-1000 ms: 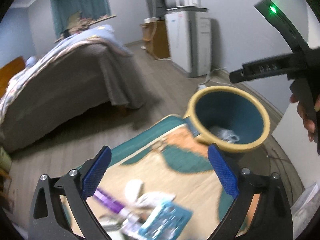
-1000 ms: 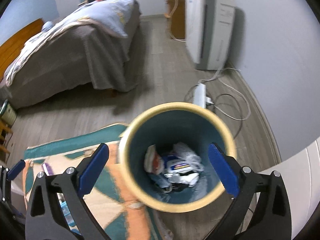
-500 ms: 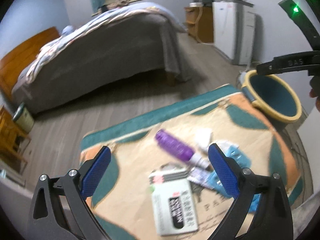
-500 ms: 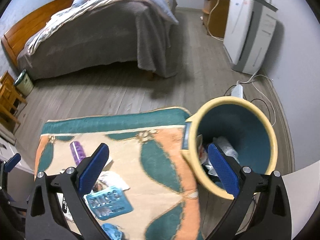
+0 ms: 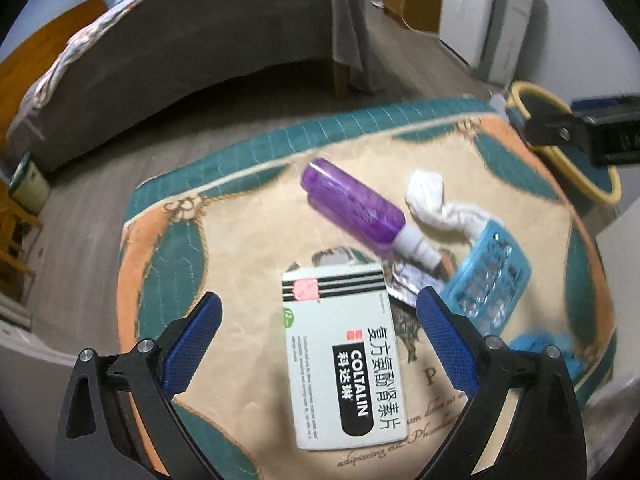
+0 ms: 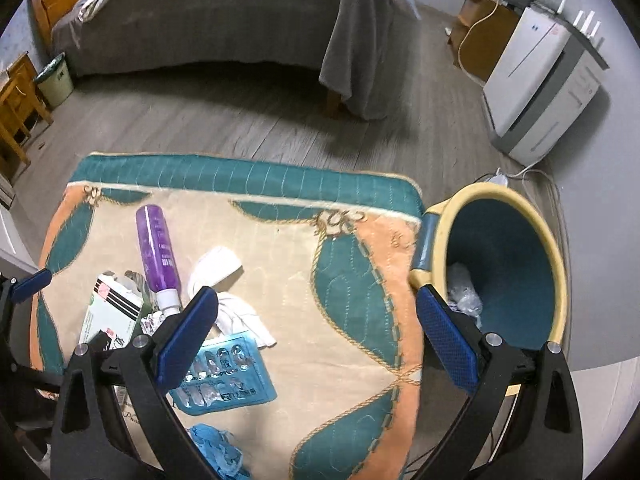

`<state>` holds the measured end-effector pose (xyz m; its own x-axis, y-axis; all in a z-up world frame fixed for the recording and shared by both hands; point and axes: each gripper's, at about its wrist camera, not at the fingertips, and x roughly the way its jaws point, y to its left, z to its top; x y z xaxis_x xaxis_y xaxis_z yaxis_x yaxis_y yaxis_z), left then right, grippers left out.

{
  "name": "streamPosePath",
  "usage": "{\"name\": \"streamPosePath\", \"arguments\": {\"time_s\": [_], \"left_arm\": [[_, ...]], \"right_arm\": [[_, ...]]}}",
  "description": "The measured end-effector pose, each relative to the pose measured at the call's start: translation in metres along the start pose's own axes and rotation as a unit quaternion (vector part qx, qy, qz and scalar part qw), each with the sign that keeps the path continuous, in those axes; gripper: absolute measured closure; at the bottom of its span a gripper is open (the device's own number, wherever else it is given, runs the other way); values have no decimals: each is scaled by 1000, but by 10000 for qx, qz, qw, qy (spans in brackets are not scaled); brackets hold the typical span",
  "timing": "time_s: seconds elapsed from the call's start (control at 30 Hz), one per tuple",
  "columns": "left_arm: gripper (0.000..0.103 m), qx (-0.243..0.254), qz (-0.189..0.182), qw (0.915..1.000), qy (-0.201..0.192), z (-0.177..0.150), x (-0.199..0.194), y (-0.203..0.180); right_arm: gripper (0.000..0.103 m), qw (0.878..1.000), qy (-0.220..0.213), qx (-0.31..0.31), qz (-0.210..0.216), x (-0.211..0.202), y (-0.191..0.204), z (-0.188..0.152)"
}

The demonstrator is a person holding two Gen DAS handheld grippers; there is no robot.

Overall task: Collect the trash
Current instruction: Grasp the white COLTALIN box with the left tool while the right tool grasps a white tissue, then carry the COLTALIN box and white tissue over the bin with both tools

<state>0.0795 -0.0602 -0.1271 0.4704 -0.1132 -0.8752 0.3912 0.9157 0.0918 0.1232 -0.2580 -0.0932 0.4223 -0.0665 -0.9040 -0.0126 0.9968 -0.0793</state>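
Trash lies on a patterned rug (image 5: 240, 240). A white medicine box (image 5: 344, 356) sits between the fingers of my open, empty left gripper (image 5: 318, 340), just below it. Beyond lie a purple bottle (image 5: 352, 204), a crumpled white tissue (image 5: 432, 200), a blue blister pack (image 5: 488, 284) and a foil strip (image 5: 408, 280). My right gripper (image 6: 316, 332) is open and empty above the rug, between the trash pile and the yellow-rimmed blue bin (image 6: 508, 256), which holds wrappers. The box (image 6: 112, 308), bottle (image 6: 156, 252), tissue (image 6: 224, 280), blister pack (image 6: 224, 376) and a blue crumpled wrapper (image 6: 216, 452) show there too.
A bed with a grey cover (image 6: 224, 16) stands behind the rug. A white appliance (image 6: 540, 84) and a power strip with cables (image 6: 500, 180) are at the right wall. A small green bin (image 6: 54, 80) and wooden furniture (image 6: 16, 104) stand at the left.
Both grippers have swung left, away from the bin and toward the trash pile. My left gripper has dropped closer over the medicine box. Both stay open.
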Motion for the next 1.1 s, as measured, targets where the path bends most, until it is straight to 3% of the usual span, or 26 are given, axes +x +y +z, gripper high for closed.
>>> {"name": "streamPosePath", "arguments": {"time_s": [0.13, 0.3, 0.67, 0.73, 0.8, 0.87, 0.93, 1.1], "left_arm": [[6, 62, -131, 9995, 275, -8, 12, -2], [6, -182, -345, 9980, 502, -17, 24, 5], [6, -266, -361, 9958, 799, -30, 45, 18], [8, -248, -343, 9959, 797, -28, 49, 22], [9, -205, -319, 9960, 805, -29, 51, 19], [10, -180, -315, 9961, 809, -30, 51, 16], [20, -161, -328, 9964, 761, -28, 52, 10], [26, -216, -357, 9963, 758, -27, 44, 1]], "right_arm": [[6, 9999, 134, -103, 13, 14, 14, 3], [8, 9979, 457, 72, 448, 38, 30, 3], [24, 9896, 1033, -855, 524, 83, 72, -13], [38, 9890, 1033, -936, 495, 87, 75, -14], [42, 9886, 1034, -960, 521, 89, 77, -14], [57, 9887, 974, -967, 599, 88, 79, -12], [73, 9886, 981, -922, 670, 87, 79, -10], [84, 9874, 1038, -833, 854, 83, 76, -9]]}}
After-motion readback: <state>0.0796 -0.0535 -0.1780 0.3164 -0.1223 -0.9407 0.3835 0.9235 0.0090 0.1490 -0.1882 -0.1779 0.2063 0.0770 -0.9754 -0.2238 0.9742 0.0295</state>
